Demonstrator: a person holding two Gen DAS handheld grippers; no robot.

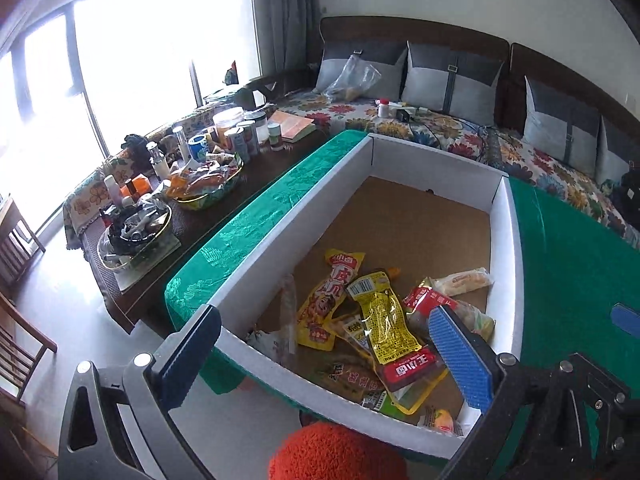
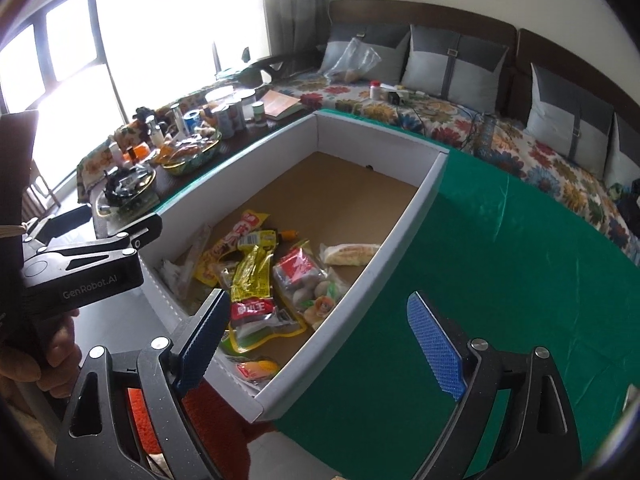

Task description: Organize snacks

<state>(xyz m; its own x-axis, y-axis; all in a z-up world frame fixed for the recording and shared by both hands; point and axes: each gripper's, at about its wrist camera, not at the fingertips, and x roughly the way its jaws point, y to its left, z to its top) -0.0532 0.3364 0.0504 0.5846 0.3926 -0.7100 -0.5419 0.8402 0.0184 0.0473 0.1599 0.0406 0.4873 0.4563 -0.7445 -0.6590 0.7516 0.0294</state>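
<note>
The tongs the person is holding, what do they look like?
Both tongs, left and right, have black metal frames with silver rivets and triangular cut-outs. Their fingers wear bright blue pads with a bumpy grid texture. The left tongs' black body reads "GenRobot.AI" in pale letters.

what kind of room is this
Most likely a home living room: a long sofa with a floral cover and grey cushions, a dark wooden coffee table crowded with jars, and a big bright window.

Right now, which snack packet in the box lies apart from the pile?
The pale bread-like packet, alone beside the box's right wall; the yellow and red packets overlap in one heap.
</note>
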